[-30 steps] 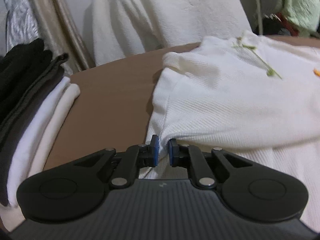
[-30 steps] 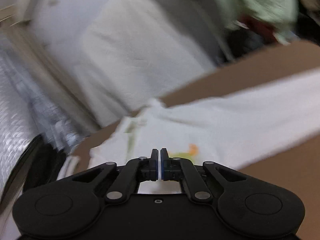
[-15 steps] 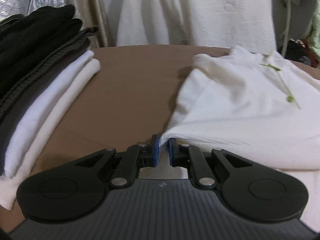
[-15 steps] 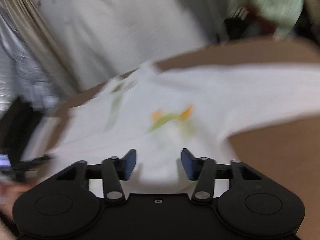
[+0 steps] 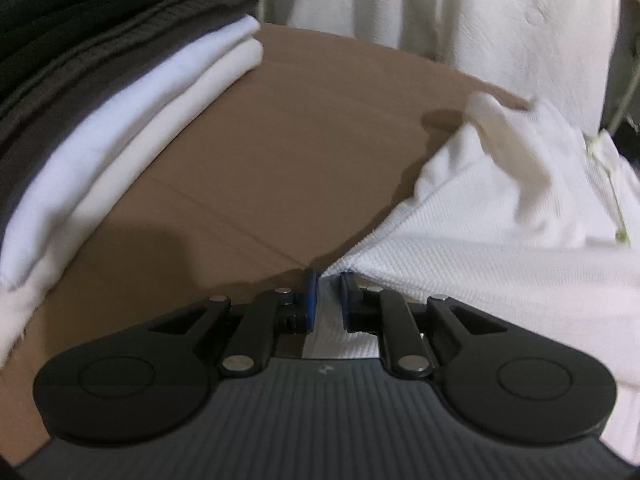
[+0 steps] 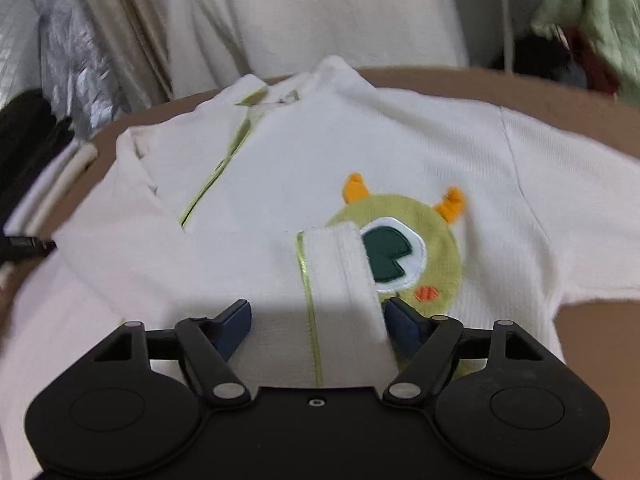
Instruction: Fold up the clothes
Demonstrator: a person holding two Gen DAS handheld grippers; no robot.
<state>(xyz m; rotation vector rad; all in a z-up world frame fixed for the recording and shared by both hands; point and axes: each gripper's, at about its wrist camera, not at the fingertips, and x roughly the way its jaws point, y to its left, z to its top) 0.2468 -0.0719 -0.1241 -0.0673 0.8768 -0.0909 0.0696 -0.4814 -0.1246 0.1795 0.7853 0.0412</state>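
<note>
White ribbed top (image 6: 320, 168) lies spread on brown worktop (image 5: 288, 132), monster patch (image 6: 404, 256) face up, 1 sleeve (image 6: 340, 288) folded across the chest, cuff half covering the patch. Left gripper (image 5: 327, 300) fingers nearly closed, opening slightly, pinching the top's folded edge (image 5: 332, 312), cloth between the blue pads (image 5: 310, 300). Right gripper (image 6: 316, 324) fingers wide and opening, straddling the folded sleeve; right pad touches its edge, no squeeze. Stack of folded clothes (image 5: 120, 92), dark over white, sits left on the worktop, well apart from the top
</note>
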